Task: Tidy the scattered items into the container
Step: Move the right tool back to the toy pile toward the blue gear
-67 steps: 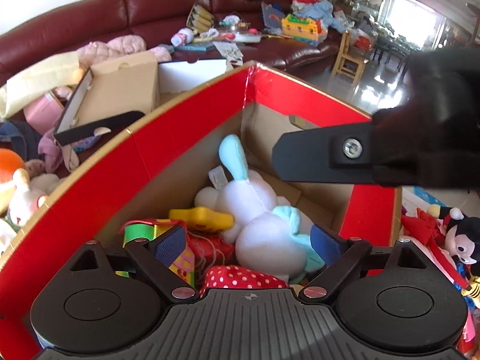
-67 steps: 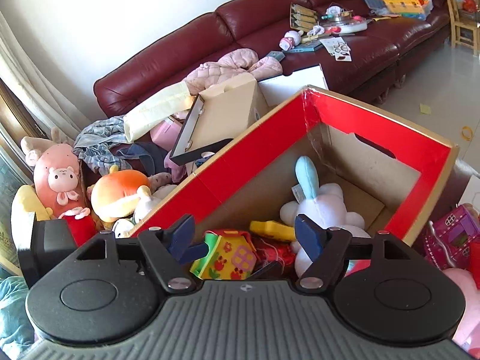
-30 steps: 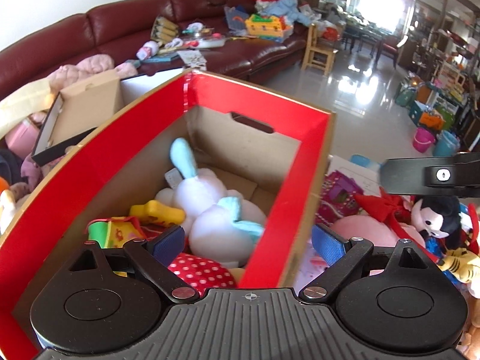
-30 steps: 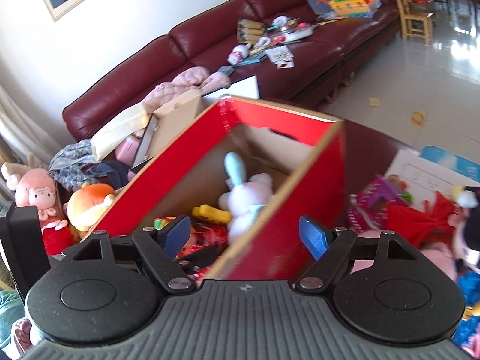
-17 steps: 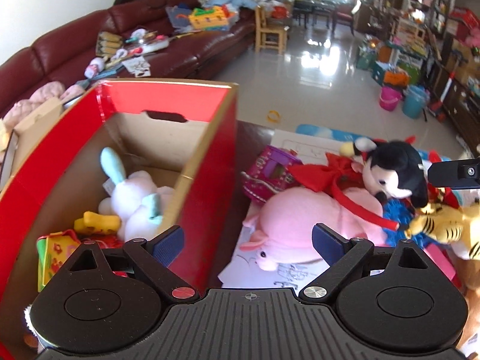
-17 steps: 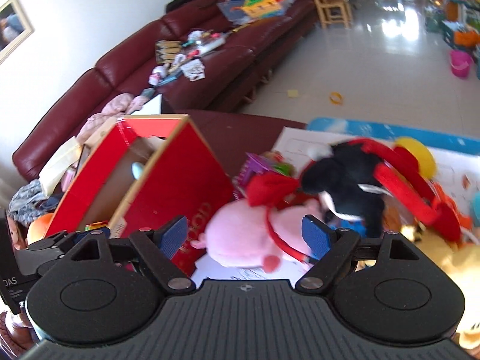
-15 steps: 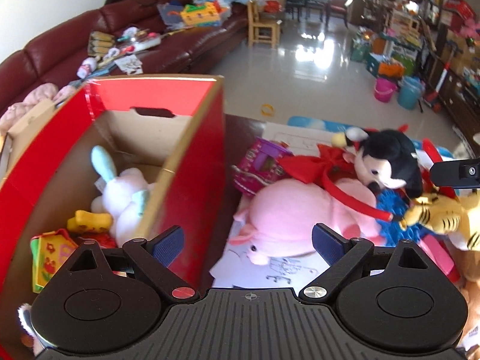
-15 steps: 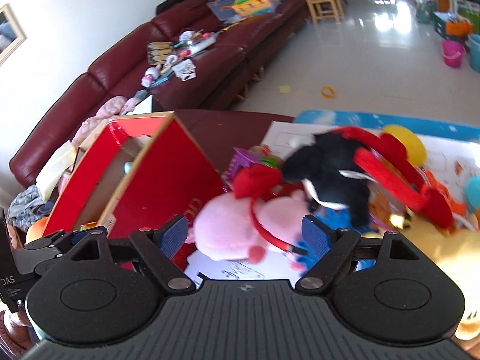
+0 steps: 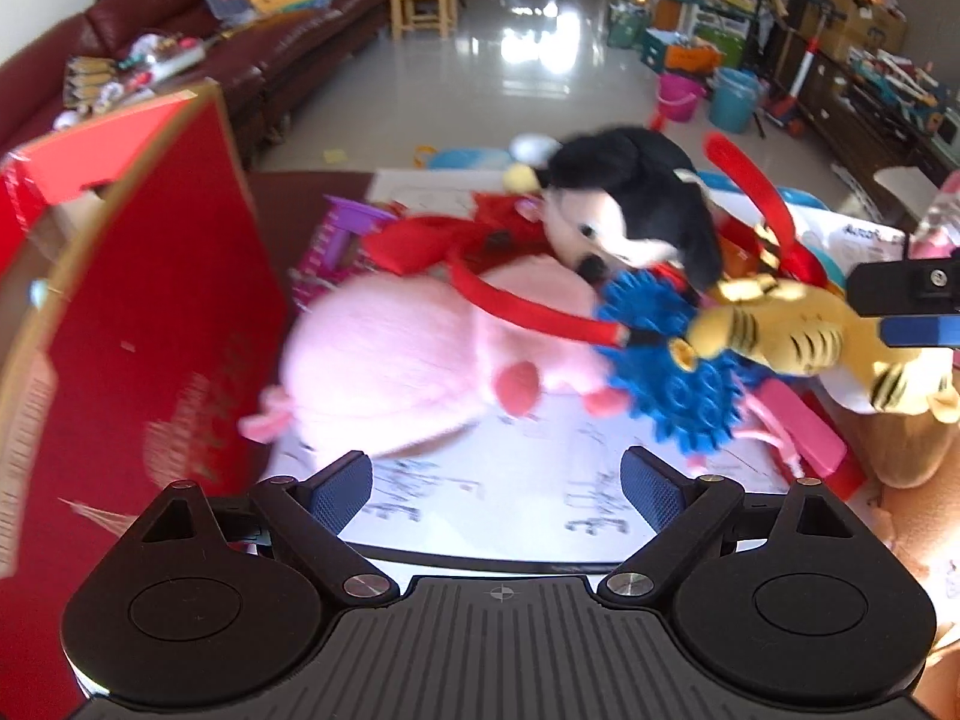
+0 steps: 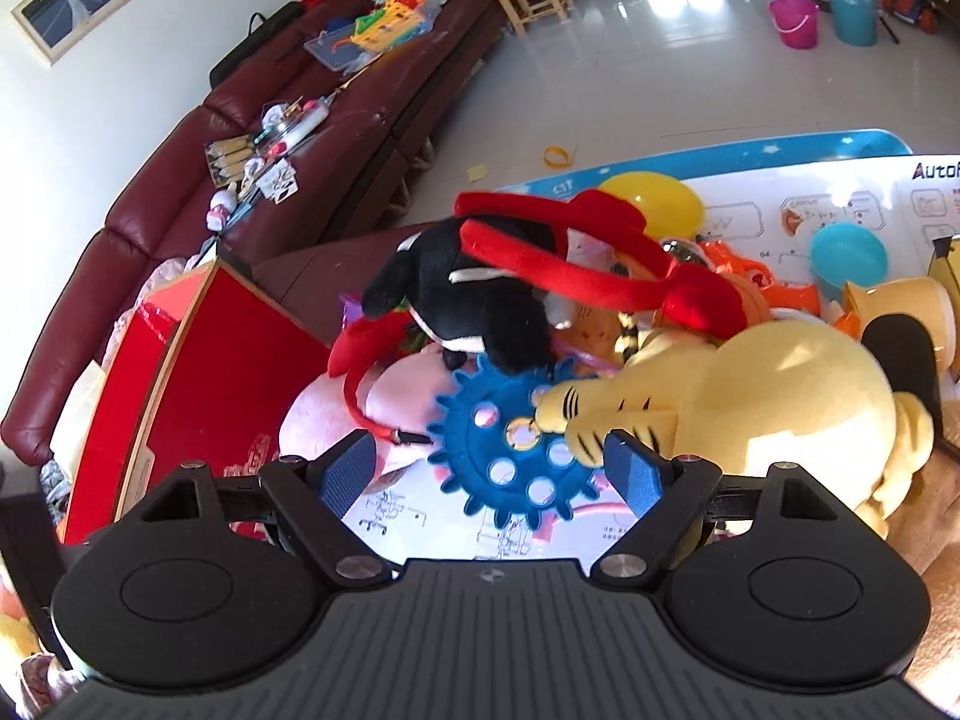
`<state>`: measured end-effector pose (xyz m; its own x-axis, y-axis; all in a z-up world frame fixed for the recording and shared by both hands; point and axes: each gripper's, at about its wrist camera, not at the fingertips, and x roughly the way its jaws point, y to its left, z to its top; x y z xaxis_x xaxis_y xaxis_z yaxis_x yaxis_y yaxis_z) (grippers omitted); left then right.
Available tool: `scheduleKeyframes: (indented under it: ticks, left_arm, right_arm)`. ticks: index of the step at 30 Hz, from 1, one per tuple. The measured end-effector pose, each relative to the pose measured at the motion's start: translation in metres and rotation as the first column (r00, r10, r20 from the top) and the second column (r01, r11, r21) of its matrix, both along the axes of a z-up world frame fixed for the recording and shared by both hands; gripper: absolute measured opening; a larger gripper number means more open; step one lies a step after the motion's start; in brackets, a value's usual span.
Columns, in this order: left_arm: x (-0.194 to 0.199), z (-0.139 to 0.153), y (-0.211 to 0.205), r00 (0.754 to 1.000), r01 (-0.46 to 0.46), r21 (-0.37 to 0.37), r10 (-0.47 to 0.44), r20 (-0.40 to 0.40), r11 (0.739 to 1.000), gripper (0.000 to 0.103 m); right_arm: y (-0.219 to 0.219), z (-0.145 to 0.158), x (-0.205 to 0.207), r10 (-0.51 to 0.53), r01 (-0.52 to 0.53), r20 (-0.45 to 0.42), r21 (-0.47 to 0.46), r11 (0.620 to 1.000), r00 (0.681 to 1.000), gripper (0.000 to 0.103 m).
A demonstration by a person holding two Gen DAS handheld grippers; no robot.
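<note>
The red cardboard box [image 9: 138,324] [image 10: 222,372] stands at the left in both wrist views. To its right lies a heap of toys: a pink plush pig [image 9: 414,354], a black mouse plush [image 9: 636,204] [image 10: 474,294] with red ribbons, a blue toothed gear [image 9: 678,360] [image 10: 510,432] and a yellow tiger plush [image 9: 786,324] [image 10: 780,396]. My left gripper [image 9: 498,489] is open above the white printed sheet, just short of the pig. My right gripper [image 10: 492,471] is open, with the blue gear just beyond its blue fingertips. One finger [image 9: 906,285] of the right gripper shows at the left view's right edge.
A white printed sheet [image 9: 510,468] lies under the toys. A purple toy house [image 9: 342,240] sits behind the pig. A yellow ball [image 10: 651,201] and a teal bowl [image 10: 849,255] lie further right. A dark red sofa [image 10: 252,156] with clutter runs behind; tiled floor with buckets [image 10: 795,21] lies beyond.
Both grippers have swung right, away from the box's inside, and dropped lower over the toy heap. The toys now fill both views and the box has slid to the left edge.
</note>
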<state>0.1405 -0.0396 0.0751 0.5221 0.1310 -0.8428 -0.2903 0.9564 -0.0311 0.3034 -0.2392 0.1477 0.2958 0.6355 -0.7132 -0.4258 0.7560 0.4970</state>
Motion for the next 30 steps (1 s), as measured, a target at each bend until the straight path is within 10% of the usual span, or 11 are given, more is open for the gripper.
scheduleKeyframes:
  ticks: [30]
  left_arm:
    - [0.045, -0.071, -0.028, 0.994, -0.074, -0.2, 0.089, 0.063, 0.977, 0.084]
  right_arm:
    - [0.021, -0.04, 0.008, -0.003, 0.013, -0.134, 0.077, 0.997, 0.991, 0.086]
